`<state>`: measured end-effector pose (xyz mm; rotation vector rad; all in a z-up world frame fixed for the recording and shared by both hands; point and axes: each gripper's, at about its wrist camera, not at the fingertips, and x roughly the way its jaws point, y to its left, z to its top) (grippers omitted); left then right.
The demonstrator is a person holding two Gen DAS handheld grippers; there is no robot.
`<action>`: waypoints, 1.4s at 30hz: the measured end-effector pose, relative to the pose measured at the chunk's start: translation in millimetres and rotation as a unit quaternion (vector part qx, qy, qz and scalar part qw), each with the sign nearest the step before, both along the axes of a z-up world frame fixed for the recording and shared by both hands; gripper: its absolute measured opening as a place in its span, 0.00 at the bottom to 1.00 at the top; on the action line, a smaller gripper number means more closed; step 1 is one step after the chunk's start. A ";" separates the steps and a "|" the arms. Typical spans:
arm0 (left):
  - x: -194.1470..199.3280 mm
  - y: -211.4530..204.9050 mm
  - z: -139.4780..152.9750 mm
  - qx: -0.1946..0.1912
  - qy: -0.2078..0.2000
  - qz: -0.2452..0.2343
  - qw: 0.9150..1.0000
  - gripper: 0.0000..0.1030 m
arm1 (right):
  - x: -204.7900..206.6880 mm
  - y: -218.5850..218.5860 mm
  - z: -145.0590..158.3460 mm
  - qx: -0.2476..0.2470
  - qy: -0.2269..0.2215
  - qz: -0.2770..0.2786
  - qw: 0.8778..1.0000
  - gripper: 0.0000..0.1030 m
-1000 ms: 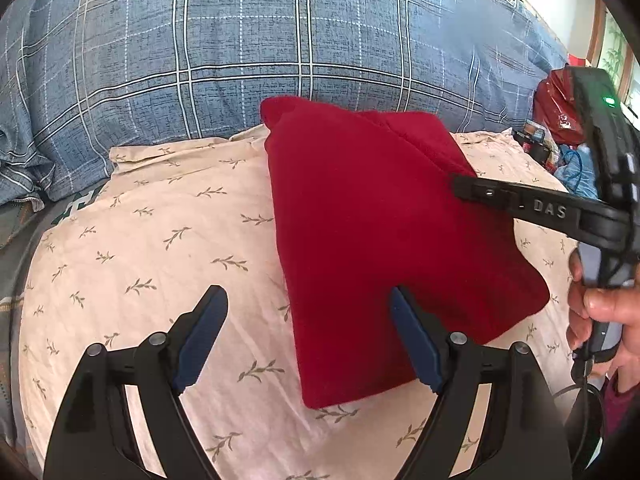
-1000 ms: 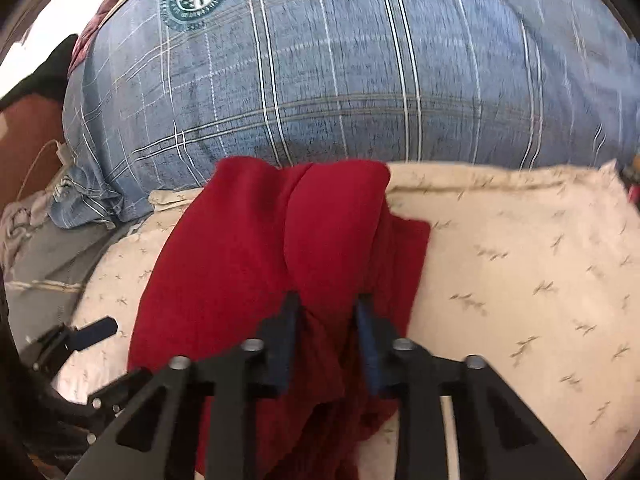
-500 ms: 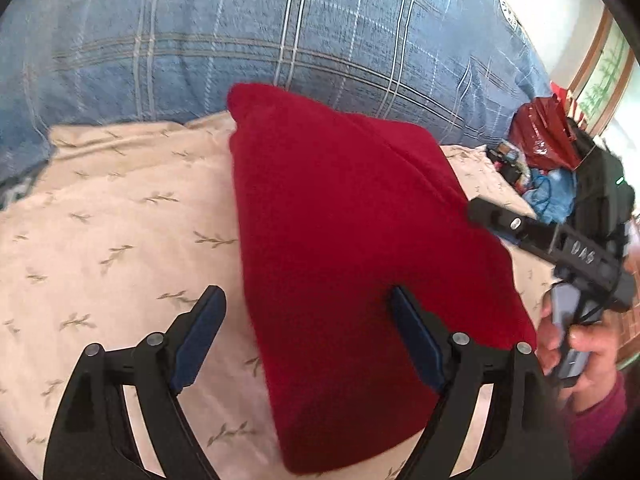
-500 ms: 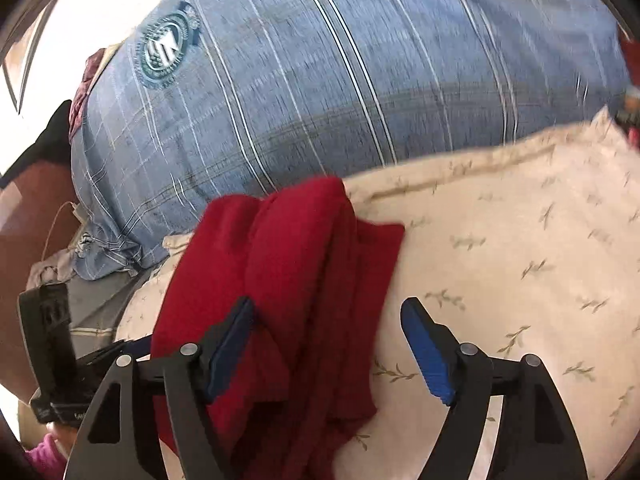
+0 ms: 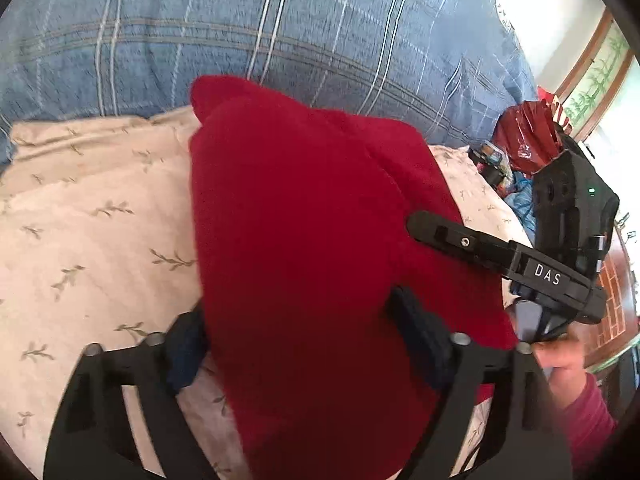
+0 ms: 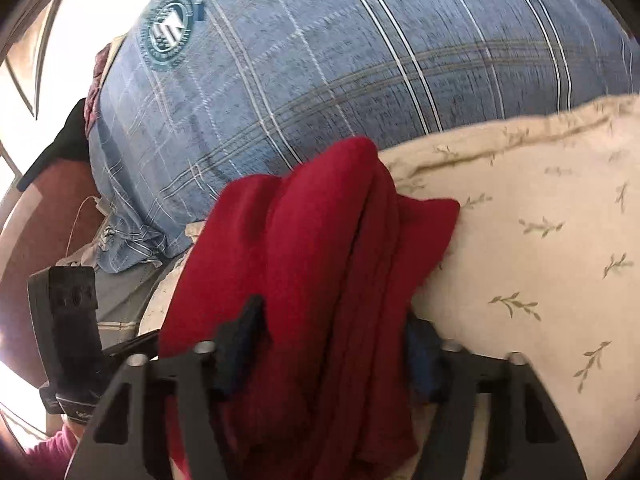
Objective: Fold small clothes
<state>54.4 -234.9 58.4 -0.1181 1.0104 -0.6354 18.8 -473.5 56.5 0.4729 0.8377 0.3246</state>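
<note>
A folded red garment (image 5: pixel 300 220) lies on a cream leaf-print pillow (image 5: pixel 80 220). In the left wrist view my left gripper (image 5: pixel 302 336) straddles its near end. The jaws are closing, and both pads touch the cloth's sides. In the right wrist view the red garment (image 6: pixel 320 240) shows as a thick bundle of folds. My right gripper (image 6: pixel 332 344) is closing on that bundle, and the cloth fills the gap between its pads. One of the right gripper's fingers (image 5: pixel 460 240) rests on the garment's right edge. The garment's near end is hidden under both grippers.
A big blue plaid cushion (image 5: pixel 280 32) rises behind the pillow. A red bag (image 5: pixel 524 136) and small clutter sit at the far right. A hand (image 5: pixel 560 360) in a dark red sleeve holds the right gripper. The cream pillow (image 6: pixel 540 240) spreads to the right.
The right gripper let go of a thin fold, opened wide, and now narrows around the whole bundle. The left gripper moved forward over the garment, and its jaws narrowed onto the cloth's sides.
</note>
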 end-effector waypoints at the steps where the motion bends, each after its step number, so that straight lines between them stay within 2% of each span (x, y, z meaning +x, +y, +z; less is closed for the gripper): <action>1: -2.5 1.8 4.1 0.001 -0.004 0.001 1.000 0.62 | -2.2 1.1 5.2 -0.002 -0.005 0.001 1.000 0.46; 3: -6.7 7.1 12.6 -0.001 -0.010 0.001 1.000 0.50 | -8.2 4.2 16.9 0.003 -0.012 0.005 1.000 0.43; 11: -47.8 52.9 49.5 -0.007 -0.020 0.023 1.000 0.49 | -31.1 52.1 48.1 0.028 -0.021 0.060 0.998 0.42; 16: -82.0 78.2 50.4 0.014 -0.029 0.047 0.998 0.49 | -41.9 80.0 40.3 0.045 -0.018 0.088 0.995 0.42; 20: -99.3 88.5 34.4 0.029 -0.020 0.061 0.997 0.49 | -48.3 93.0 18.4 0.051 0.003 0.095 0.994 0.42; 23: -104.0 92.3 19.8 0.033 -0.008 0.072 0.997 0.49 | -52.3 87.5 8.3 0.033 0.015 0.082 0.996 0.45; 26: -108.6 90.9 15.4 0.036 -0.024 0.079 0.996 0.57 | -55.8 78.0 5.3 0.014 0.033 0.064 0.997 0.51; 28: -109.5 90.8 15.0 0.051 -0.031 0.094 0.994 0.71 | -60.9 72.1 12.2 0.008 0.033 0.052 0.998 0.51; 31: -111.6 92.0 15.4 0.059 -0.036 0.103 0.992 0.72 | -79.2 71.9 35.9 -0.024 0.004 0.040 0.999 0.51; 35: -116.8 98.0 16.0 0.070 -0.043 0.117 0.990 0.78 | -108.6 94.7 67.2 -0.043 -0.047 0.086 0.994 0.48; 37: -120.8 96.5 17.1 0.083 -0.056 0.122 0.987 0.79 | -122.1 113.0 77.5 -0.067 -0.071 0.119 0.988 0.42; 39: -126.0 94.5 20.2 0.095 -0.070 0.129 0.985 0.79 | -131.7 130.9 79.8 -0.102 -0.087 0.143 0.981 0.41; 42: -132.3 93.9 24.3 0.111 -0.088 0.136 0.981 0.79 | -130.0 142.4 61.4 -0.151 -0.061 0.144 0.976 0.37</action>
